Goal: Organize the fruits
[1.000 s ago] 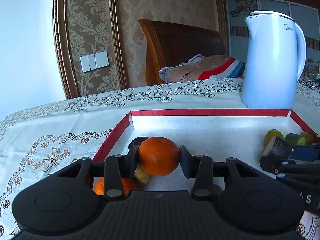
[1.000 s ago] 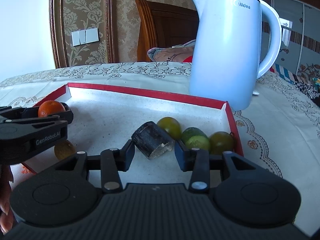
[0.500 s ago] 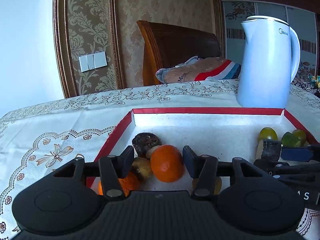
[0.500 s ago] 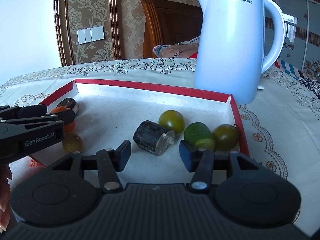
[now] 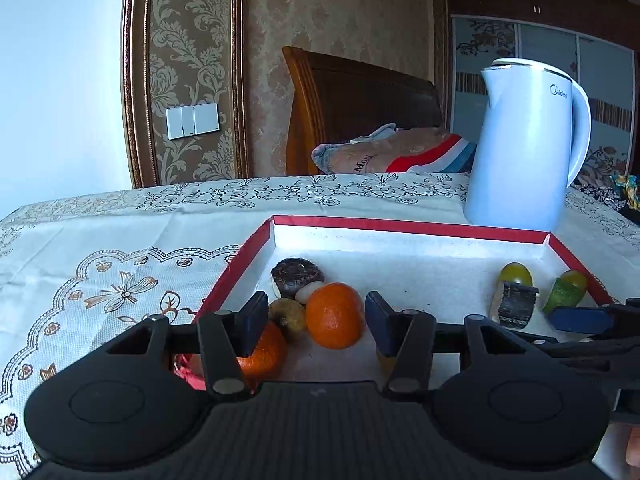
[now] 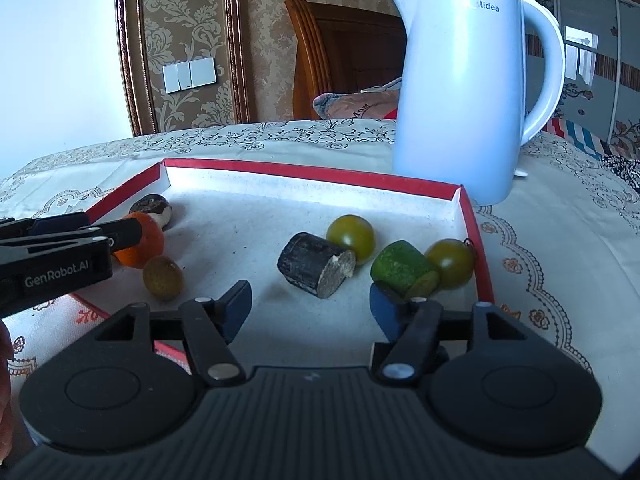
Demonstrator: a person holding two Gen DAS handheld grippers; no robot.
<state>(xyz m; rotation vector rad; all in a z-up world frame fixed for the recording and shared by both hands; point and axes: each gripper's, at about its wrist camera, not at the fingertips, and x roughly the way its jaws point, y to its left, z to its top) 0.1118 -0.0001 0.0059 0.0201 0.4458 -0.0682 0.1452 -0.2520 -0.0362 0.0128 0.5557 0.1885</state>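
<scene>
In the tray's point(image 5: 412, 225) left near corner sits the orange point(image 5: 335, 315), on the white floor, touching a small brown fruit point(image 5: 289, 313) at its left. A second orange point(image 5: 262, 354) lies behind the left finger, and a dark round fruit point(image 5: 296, 276) and a pale piece lie just beyond. Left gripper point(image 5: 316, 317): released, pads clear of the orange on both sides, nothing gripped.

Handling, as judged: the orange is light, round, firm-skinned but soft under a hard squeeze; it will roll if nudged. Best taken across its widest middle, pads level, moderate pressure.

On the tray's right side: dark stub point(image 6: 316, 264), a short cylinder with a pale cut face, lying on its side just beside a green tomato point(image 6: 351, 237). A green chunk point(image 6: 404, 268) touches a second tomato point(image 6: 450, 263) near the red wall. Right gripper point(image 6: 310, 306): jaws opening, nothing between them; the stub lies just ahead, the chunk close to the right pad.

Stub looks stiff and rough, an easy grip across its round flanks. Tomatoes look smooth, slippery and easily burst. A small brown fruit point(image 6: 163, 277) sits apart, near the front edge.

Outside the tray: white kettle point(image 6: 468, 92) behind the far right corner, patterned tablecloth point(image 5: 120, 264), wooden chair beyond.
</scene>
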